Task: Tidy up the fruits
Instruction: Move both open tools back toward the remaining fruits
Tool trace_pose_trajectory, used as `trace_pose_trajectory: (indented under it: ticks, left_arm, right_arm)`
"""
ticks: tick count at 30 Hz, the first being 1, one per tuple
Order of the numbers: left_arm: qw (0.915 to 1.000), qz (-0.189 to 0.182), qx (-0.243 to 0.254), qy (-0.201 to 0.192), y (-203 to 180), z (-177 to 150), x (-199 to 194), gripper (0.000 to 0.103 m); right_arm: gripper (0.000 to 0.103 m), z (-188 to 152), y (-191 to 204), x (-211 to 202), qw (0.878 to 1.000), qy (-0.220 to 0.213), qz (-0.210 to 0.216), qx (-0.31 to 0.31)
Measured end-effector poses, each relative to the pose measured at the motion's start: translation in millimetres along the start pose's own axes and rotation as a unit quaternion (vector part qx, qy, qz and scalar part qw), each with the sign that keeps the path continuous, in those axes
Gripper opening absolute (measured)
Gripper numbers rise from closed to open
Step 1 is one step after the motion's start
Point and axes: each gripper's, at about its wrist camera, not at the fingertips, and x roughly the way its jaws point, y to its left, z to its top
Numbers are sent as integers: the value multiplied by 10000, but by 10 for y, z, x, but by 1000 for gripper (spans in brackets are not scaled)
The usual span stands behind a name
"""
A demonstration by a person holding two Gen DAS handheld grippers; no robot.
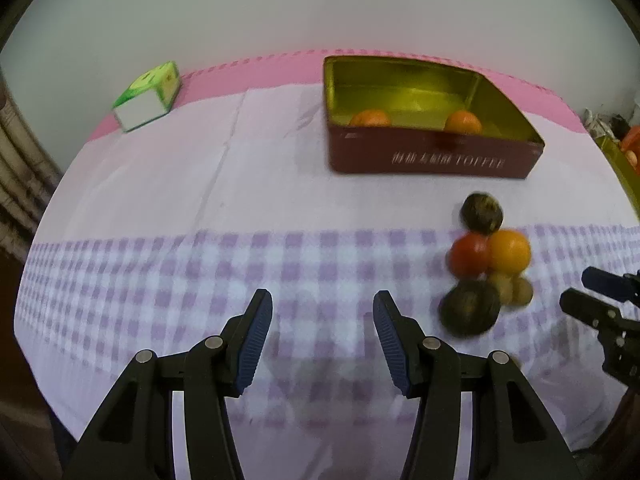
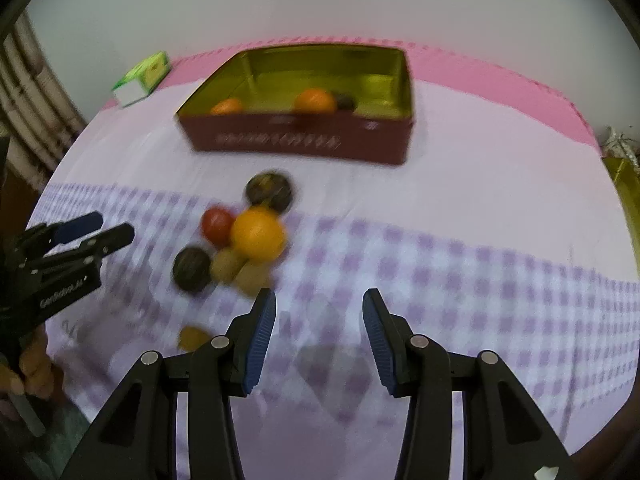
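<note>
A dark red tin [image 1: 432,158] [image 2: 296,142] with a gold inside stands open at the back of the table and holds two oranges [image 1: 370,118] [image 2: 315,101]. In front of it lies a cluster of fruit: an orange [image 1: 509,251] [image 2: 258,234], a red tomato [image 1: 469,254] [image 2: 217,224], two dark round fruits [image 1: 481,213] [image 2: 191,269] and small brown ones [image 2: 240,270]. My left gripper [image 1: 322,340] is open and empty, left of the cluster. My right gripper [image 2: 319,336] is open and empty, just right of and nearer than it.
A green and white carton [image 1: 150,96] [image 2: 144,74] lies at the back left. The table wears a white and purple checked cloth [image 1: 180,272] over pink. A small orange piece [image 2: 192,338] lies near my right gripper's left finger. A yellow box [image 1: 624,168] stands at the right edge.
</note>
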Motion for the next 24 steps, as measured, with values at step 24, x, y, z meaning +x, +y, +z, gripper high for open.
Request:
trace_pose_trajectory:
  ticks: [24]
  left_arm:
    - [9998,3,48,-201,69,-402,-378,54]
  right_arm:
    - [43,-297,669,14,9965,216,199,-777]
